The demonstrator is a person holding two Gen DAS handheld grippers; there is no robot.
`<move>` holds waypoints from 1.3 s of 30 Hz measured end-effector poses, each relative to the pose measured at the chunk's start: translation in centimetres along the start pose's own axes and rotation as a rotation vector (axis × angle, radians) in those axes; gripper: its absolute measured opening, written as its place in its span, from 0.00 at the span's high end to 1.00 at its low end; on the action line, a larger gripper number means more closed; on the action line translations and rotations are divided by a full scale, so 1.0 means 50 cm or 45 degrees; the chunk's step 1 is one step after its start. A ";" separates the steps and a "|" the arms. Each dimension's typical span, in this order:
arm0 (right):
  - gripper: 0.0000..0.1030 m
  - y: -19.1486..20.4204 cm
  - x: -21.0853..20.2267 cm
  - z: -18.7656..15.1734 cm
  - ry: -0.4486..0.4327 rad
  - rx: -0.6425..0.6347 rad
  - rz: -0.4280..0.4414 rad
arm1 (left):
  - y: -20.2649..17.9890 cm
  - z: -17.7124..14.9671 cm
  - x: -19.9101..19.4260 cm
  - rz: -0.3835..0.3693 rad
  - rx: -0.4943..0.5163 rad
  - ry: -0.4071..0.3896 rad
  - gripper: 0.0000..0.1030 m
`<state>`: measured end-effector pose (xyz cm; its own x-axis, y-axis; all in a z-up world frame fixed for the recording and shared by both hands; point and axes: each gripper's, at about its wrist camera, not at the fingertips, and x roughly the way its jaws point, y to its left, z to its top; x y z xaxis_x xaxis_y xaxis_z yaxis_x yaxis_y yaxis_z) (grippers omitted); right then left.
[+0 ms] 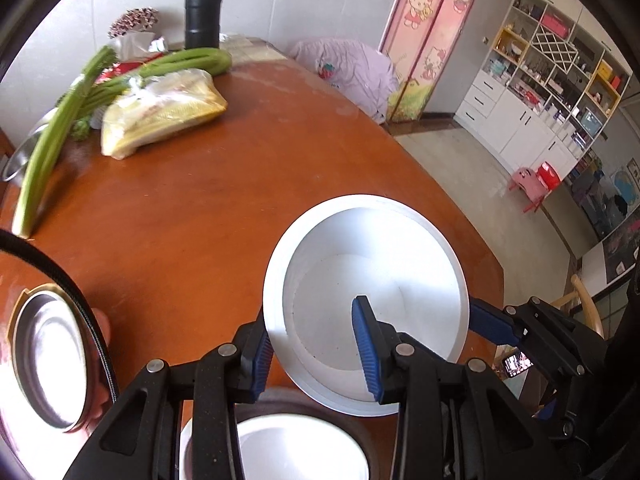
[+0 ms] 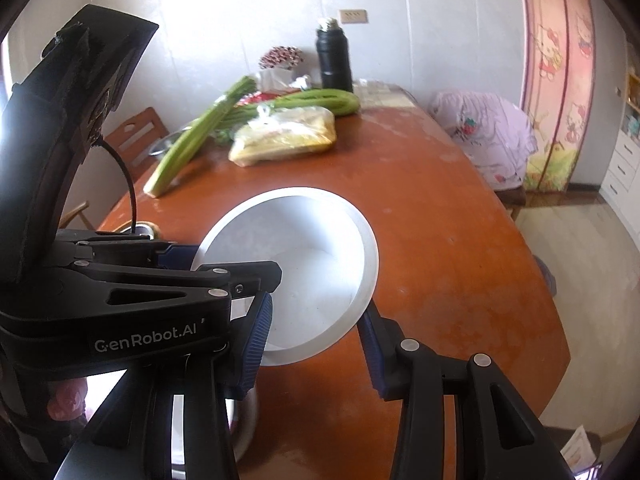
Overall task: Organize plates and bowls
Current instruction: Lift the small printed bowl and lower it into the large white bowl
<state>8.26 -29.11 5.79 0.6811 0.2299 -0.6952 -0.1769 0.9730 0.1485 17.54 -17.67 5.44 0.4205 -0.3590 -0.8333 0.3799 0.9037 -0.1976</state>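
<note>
A white deep bowl (image 1: 380,264) hangs tilted above the brown table (image 1: 192,216), held from both sides. My left gripper (image 1: 314,356) is shut on its near rim, one blue pad outside the wall and one inside. My right gripper (image 2: 314,346) is shut on the opposite rim of the same bowl (image 2: 304,264), with one finger in the bowl and one outside. Each gripper shows in the other's view, the right gripper (image 1: 492,324) at the bowl's right side and the left gripper (image 2: 176,250) at its left. Directly below sits a second white bowl (image 1: 300,452).
A shiny steel dish (image 1: 48,360) is at the left edge. At the table's far end lie celery stalks (image 1: 52,140), a yellow plastic bag (image 1: 160,116) and a black flask (image 1: 202,12). The table's edge (image 1: 460,200) drops to the floor on the right.
</note>
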 end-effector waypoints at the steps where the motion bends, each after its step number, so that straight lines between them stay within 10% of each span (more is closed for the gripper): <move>1: 0.56 0.009 -0.007 -0.001 -0.006 -0.010 0.006 | 0.002 -0.005 -0.009 0.003 -0.003 -0.007 0.63; 39: 0.55 0.182 -0.049 -0.136 0.081 -0.222 0.103 | 0.072 -0.215 -0.100 0.128 -0.079 -0.012 0.63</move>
<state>0.16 -20.96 4.07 0.6145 0.3003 -0.7295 -0.3536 0.9315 0.0856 7.95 -10.12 3.32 0.4619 -0.2681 -0.8454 0.2838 0.9478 -0.1455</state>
